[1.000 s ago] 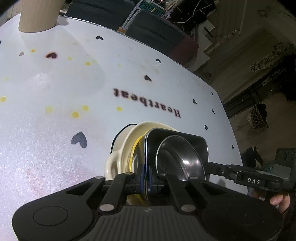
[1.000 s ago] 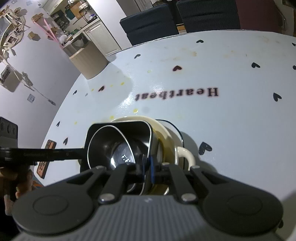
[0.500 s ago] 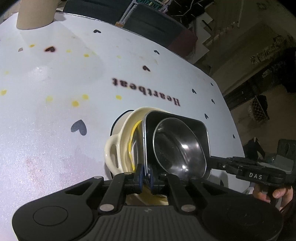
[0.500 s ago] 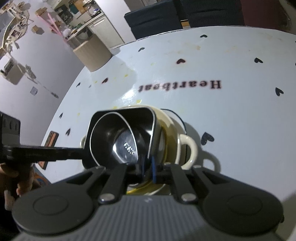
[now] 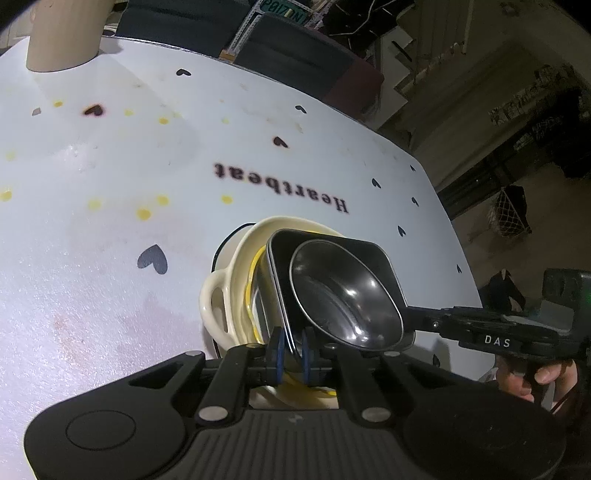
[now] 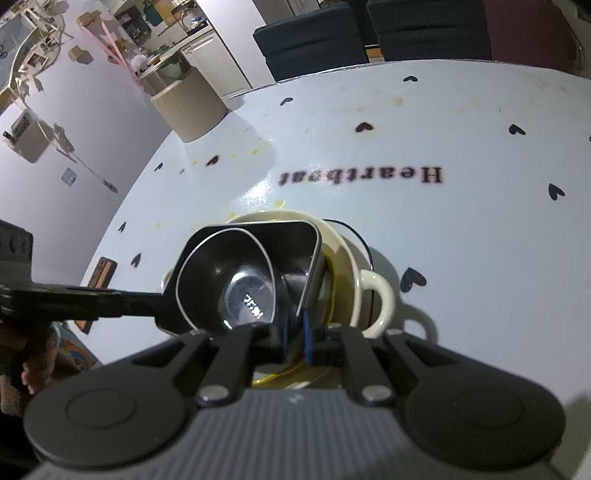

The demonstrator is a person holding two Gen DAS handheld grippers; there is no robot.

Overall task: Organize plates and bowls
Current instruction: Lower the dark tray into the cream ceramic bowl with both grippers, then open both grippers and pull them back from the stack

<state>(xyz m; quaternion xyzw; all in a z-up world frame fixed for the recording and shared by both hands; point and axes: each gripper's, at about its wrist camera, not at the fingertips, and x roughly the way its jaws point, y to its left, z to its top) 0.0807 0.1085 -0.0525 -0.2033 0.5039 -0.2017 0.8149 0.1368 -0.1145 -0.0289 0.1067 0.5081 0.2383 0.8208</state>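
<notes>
A black square dish point(image 5: 373, 254) point(image 6: 291, 236) with a round steel bowl point(image 5: 343, 295) point(image 6: 240, 291) nested in it hangs above a cream two-handled bowl point(image 5: 236, 273) point(image 6: 354, 266) with a yellow inner rim. My left gripper point(image 5: 291, 350) is shut on the black dish's rim from one side. My right gripper point(image 6: 295, 334) is shut on the opposite rim. Each gripper's arm shows in the other's view, reaching the dish's far edge. Whether the dish touches the cream bowl is hidden.
The white round table point(image 5: 110, 229) point(image 6: 480, 236) carries black hearts and the word "Heartbeat". A tan cylinder point(image 5: 62, 33) point(image 6: 188, 107) stands at its far edge. A small orange-black item point(image 6: 99, 273) lies near the left edge. Dark chairs point(image 6: 314, 40) stand behind.
Both grippers have lifted the black dish with the steel bowl up from the cream bowl; more of the cream bowl's handles and rim shows now.
</notes>
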